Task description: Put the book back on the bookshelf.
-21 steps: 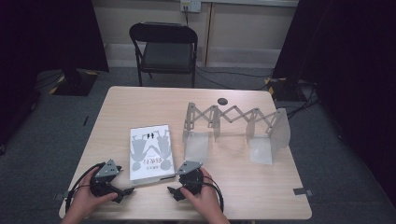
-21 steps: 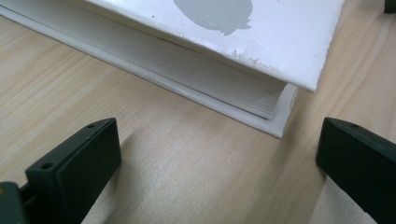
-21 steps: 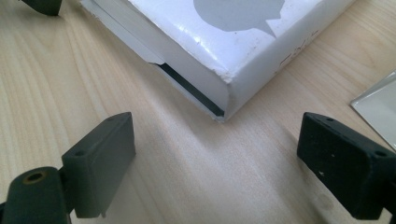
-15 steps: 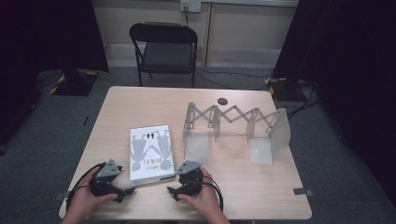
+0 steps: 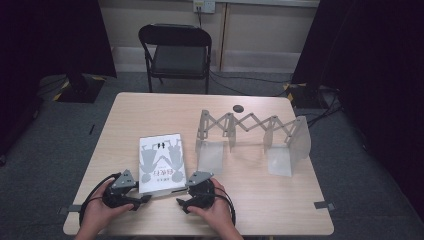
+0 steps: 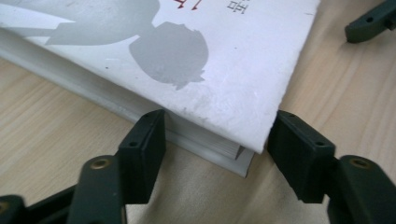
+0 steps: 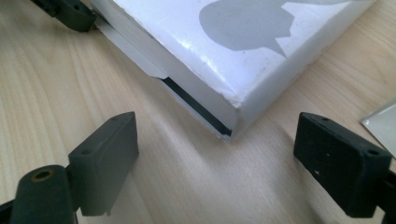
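1. High view: a white, matte-covered paperback book (image 5: 161,162) lies flat near the pale wood-grain worktop's (image 5: 150,112) front edge; bare worktop lies behind it.
2. Left gripper view: left tongs (image 6: 217,149) straddle the book's (image 6: 187,60) corner, pads at its edges, grip uncertain.
3. Right gripper view: right tongs (image 7: 217,161) gape wide, empty, short of the book's (image 7: 205,56) corner.

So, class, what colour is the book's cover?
White with grey figures on the book; the left gripper view shows it best.

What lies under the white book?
The white book lies flat on the wooden table. At its near corner a thin dark gap shows beneath. Whatever is under its middle is covered.
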Available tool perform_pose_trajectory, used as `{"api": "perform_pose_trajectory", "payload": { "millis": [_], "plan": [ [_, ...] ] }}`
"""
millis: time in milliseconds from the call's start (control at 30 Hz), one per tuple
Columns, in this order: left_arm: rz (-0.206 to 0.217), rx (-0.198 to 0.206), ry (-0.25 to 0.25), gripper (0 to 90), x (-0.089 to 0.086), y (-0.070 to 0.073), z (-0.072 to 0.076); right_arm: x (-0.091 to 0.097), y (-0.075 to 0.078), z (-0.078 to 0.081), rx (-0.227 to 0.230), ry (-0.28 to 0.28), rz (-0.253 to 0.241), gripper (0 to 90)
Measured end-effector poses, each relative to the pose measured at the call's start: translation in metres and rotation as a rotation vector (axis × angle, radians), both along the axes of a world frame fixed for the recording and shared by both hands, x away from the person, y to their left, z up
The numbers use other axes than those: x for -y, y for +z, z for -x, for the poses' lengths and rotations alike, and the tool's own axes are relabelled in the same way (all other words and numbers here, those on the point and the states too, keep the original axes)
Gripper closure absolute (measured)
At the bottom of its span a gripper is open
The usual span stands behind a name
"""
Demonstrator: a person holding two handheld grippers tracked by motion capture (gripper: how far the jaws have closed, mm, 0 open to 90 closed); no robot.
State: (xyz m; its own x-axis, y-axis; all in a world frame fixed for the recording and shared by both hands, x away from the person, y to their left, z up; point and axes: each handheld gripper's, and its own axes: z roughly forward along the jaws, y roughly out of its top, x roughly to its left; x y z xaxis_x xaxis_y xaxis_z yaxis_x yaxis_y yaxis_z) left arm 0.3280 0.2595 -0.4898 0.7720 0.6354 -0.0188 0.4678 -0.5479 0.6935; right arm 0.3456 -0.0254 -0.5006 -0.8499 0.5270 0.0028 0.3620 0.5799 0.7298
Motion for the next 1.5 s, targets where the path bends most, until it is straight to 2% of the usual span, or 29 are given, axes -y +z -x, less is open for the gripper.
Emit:
{"api": "perform_pose_trajectory", "payload": {
  "millis": [33, 200, 233, 300, 367, 633, 767, 900, 1033, 1333, 1367, 1500],
  "plan": [
    [0.006, -0.016, 0.016, 42.8, 0.000, 0.001, -0.002, -0.002, 0.000, -0.001, 0.000, 0.005, 0.001, 13.4],
    [0.001, -0.024, 0.023, 44.1, -0.001, 0.003, -0.002, -0.007, 0.000, -0.001, 0.001, 0.016, 0.000, 13.4],
    [0.015, -0.029, 0.033, 44.8, -0.001, 0.004, -0.002, -0.010, 0.000, 0.000, 0.000, 0.029, 0.001, 12.6],
    [0.032, -0.037, 0.038, 45.8, -0.002, 0.004, -0.002, -0.012, 0.000, 0.000, 0.000, 0.017, 0.002, 12.6],
    [0.033, -0.037, 0.046, 46.1, -0.001, 0.006, -0.002, -0.012, 0.000, 0.001, 0.001, 0.015, 0.002, 12.6],
    [0.009, -0.046, 0.036, 46.9, 0.001, 0.019, -0.004, -0.015, 0.000, 0.004, 0.000, -0.014, 0.004, 11.9],
    [0.035, -0.049, 0.039, 47.6, 0.001, 0.023, -0.004, -0.015, 0.000, 0.004, -0.001, -0.020, 0.006, 11.8],
    [0.059, -0.023, 0.043, 50.4, 0.002, 0.033, -0.003, -0.016, 0.001, 0.003, -0.006, -0.016, 0.019, 11.9],
    [0.068, -0.037, 0.046, 50.8, 0.002, 0.034, -0.004, -0.020, 0.004, 0.003, -0.020, -0.032, 0.048, 11.8],
    [0.097, -0.057, 0.047, 50.9, 0.001, 0.034, -0.006, -0.019, 0.003, 0.004, -0.015, -0.050, 0.023, 13.4],
    [0.091, -0.058, 0.046, 50.9, 0.001, 0.035, -0.006, -0.018, 0.002, 0.004, -0.019, -0.074, -0.012, 13.5],
    [0.093, -0.066, 0.048, 50.9, 0.001, 0.035, -0.007, -0.017, 0.003, 0.005, -0.007, -0.091, -0.034, 13.7]
  ]
}}
